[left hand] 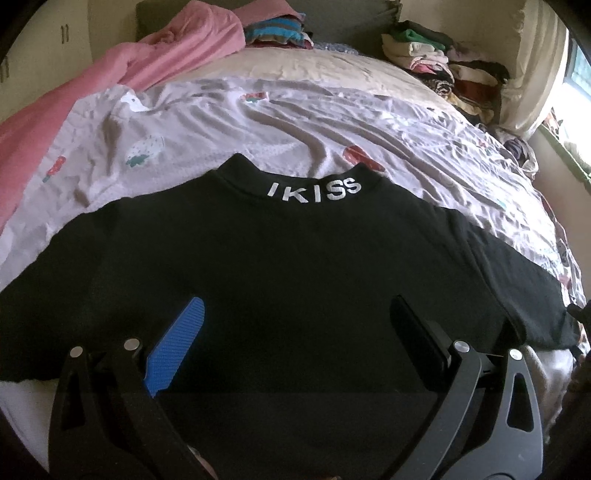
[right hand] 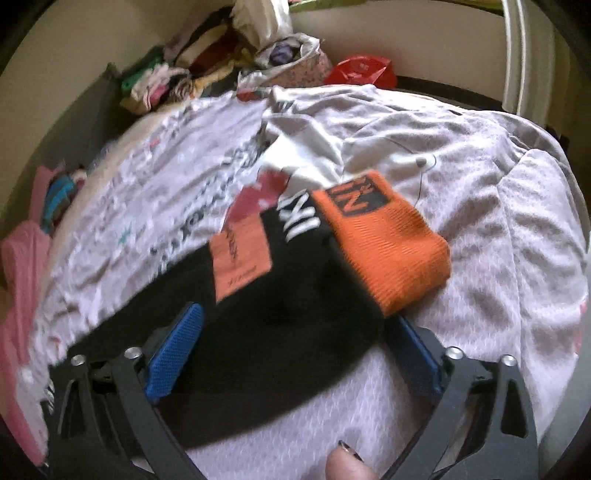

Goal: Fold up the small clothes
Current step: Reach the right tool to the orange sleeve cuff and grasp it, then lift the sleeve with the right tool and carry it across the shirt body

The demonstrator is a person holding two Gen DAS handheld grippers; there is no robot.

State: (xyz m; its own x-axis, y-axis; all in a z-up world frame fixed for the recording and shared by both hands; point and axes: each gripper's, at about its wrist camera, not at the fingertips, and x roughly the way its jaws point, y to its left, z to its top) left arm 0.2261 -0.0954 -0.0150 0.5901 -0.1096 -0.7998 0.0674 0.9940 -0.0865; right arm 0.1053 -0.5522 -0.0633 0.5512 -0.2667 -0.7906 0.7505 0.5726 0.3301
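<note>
A black top (left hand: 280, 258) with white "IKISS" lettering on its collar lies spread flat on the bed. My left gripper (left hand: 299, 325) is open and empty just above the top's lower body, its blue pad (left hand: 177, 347) on the left. In the right wrist view a black garment (right hand: 273, 317) with white lettering, an orange patch and an orange ribbed cuff (right hand: 388, 243) lies on the bed. My right gripper (right hand: 295, 339) is open over that black cloth, with the cuff's end near its right finger. The view is blurred.
The bed has a white sheet (left hand: 295, 122) with a strawberry print. A pink blanket (left hand: 122, 74) lies at the left. Folded clothes are stacked at the back (left hand: 273, 31) and along the right wall (left hand: 443, 66). A white garment (right hand: 369, 122) and a red bag (right hand: 360, 70) lie beyond.
</note>
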